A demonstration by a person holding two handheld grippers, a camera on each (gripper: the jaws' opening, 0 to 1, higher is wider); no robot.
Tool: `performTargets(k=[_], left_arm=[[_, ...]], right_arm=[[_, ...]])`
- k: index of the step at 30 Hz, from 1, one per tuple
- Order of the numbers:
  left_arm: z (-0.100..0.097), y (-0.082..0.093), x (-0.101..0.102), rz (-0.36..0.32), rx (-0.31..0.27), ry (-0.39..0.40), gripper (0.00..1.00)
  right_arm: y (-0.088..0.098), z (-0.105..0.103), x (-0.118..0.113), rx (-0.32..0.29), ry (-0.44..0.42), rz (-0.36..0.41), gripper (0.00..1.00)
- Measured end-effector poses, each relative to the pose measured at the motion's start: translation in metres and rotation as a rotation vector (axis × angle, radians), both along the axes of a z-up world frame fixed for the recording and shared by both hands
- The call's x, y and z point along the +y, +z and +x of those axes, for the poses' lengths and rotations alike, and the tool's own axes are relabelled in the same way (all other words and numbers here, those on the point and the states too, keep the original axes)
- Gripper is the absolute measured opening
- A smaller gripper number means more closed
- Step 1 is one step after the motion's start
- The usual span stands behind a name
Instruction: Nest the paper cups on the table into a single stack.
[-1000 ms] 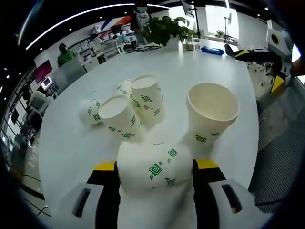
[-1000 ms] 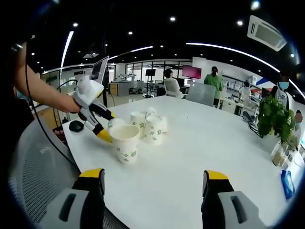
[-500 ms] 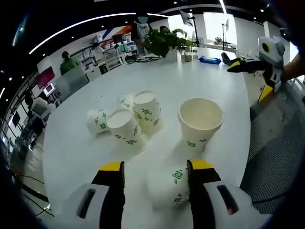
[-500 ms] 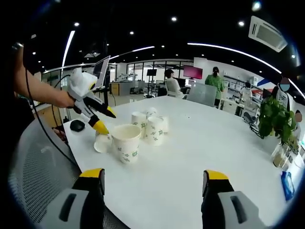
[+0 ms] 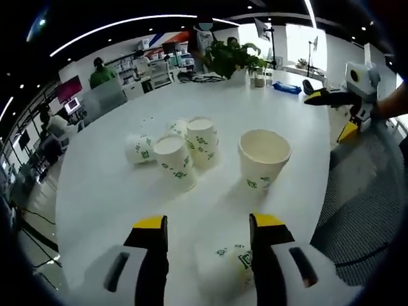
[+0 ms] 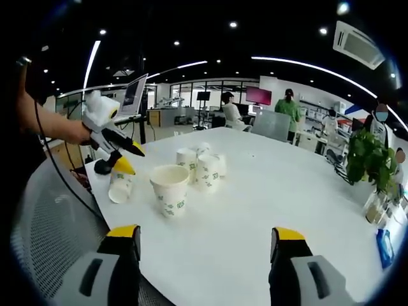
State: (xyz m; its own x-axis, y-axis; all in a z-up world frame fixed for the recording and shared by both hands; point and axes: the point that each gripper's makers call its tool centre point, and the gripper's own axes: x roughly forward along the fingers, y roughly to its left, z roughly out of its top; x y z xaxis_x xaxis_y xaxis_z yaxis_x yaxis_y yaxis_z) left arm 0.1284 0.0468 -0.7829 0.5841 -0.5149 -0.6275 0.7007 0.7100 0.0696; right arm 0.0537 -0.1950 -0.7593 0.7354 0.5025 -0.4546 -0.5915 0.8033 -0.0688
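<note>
Sideways, a paper cup [image 5: 224, 275] sits gripped between the left gripper [image 5: 209, 224] jaws; right gripper [image 6: 208, 234] jaws gape empty.

The left gripper [image 5: 209, 229] clasped a paper cup [image 5: 224, 275] between its yellow-tipped jaws, above the white table [image 5: 102, 191]. An upright paper cup [image 5: 263, 158] stood alone ahead. To its left sat a cluster of cups [image 5: 177, 151], some upright, one on its side. The right gripper [image 5: 335, 105] hung at the table's far right edge, near a potted plant [image 5: 231, 58].
</note>
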Motion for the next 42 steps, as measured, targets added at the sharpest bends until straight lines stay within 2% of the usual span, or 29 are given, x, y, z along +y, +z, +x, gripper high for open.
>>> performTargets(k=[2, 6, 7, 11, 13, 14, 16, 19, 20, 24, 26, 28, 30, 31, 33, 38, 42], left_arm=[[-0.003, 0.008, 0.002, -0.054, 0.032, 0.014, 0.46], [-0.019, 0.021, 0.008, -0.101, 0.135, -0.021, 0.4], [-0.02, 0.024, 0.013, -0.1, 0.135, -0.023, 0.4], [-0.032, 0.025, 0.039, -0.09, 0.189, -0.055, 0.37], [-0.033, 0.024, 0.051, -0.104, 0.2, -0.039, 0.37], [-0.035, 0.024, 0.055, -0.144, 0.223, -0.018, 0.37], [-0.046, 0.023, 0.053, -0.174, 0.261, -0.014, 0.34], [-0.059, 0.015, 0.057, -0.18, 0.325, -0.011, 0.31], [-0.067, 0.009, 0.059, -0.168, 0.365, -0.013, 0.31], [-0.085, -0.007, 0.065, -0.116, 0.444, -0.015, 0.34], [-0.097, -0.021, 0.066, -0.143, 0.522, -0.009, 0.33], [-0.11, -0.027, 0.066, -0.172, 0.6, -0.008, 0.33], [-0.117, -0.03, 0.067, -0.167, 0.633, -0.014, 0.29], [-0.121, -0.026, 0.062, -0.219, 0.661, -0.002, 0.27], [-0.119, -0.026, 0.065, -0.24, 0.651, 0.004, 0.25], [-0.12, -0.02, 0.064, -0.312, 0.673, 0.009, 0.14], [-0.122, -0.015, 0.059, -0.34, 0.677, 0.014, 0.11]], right_arm=[[0.0, 0.0, 0.0, 0.001, 0.001, -0.001, 0.84], [-0.001, 0.0, 0.0, 0.004, 0.003, -0.002, 0.84], [-0.001, -0.001, 0.0, 0.005, 0.005, -0.003, 0.84], [-0.002, -0.002, 0.002, 0.008, 0.012, -0.005, 0.84], [-0.001, -0.002, 0.002, 0.008, 0.012, -0.005, 0.84], [-0.001, -0.002, 0.003, 0.009, 0.014, -0.004, 0.84], [-0.001, -0.002, 0.003, 0.009, 0.016, -0.006, 0.84], [-0.001, -0.002, 0.003, 0.009, 0.014, -0.006, 0.84], [-0.001, -0.002, 0.003, 0.009, 0.013, -0.006, 0.84], [-0.002, -0.002, 0.002, 0.011, 0.015, -0.007, 0.84], [-0.003, -0.002, 0.002, 0.011, 0.016, -0.01, 0.84], [-0.003, -0.002, 0.003, 0.012, 0.017, -0.008, 0.84], [-0.003, -0.002, 0.003, 0.013, 0.02, -0.011, 0.84], [-0.003, -0.003, 0.003, 0.013, 0.022, -0.011, 0.83], [-0.004, -0.003, 0.004, 0.014, 0.024, -0.014, 0.83], [-0.004, -0.003, 0.004, 0.015, 0.024, -0.018, 0.83], [-0.004, -0.003, 0.003, 0.015, 0.025, -0.023, 0.82]])
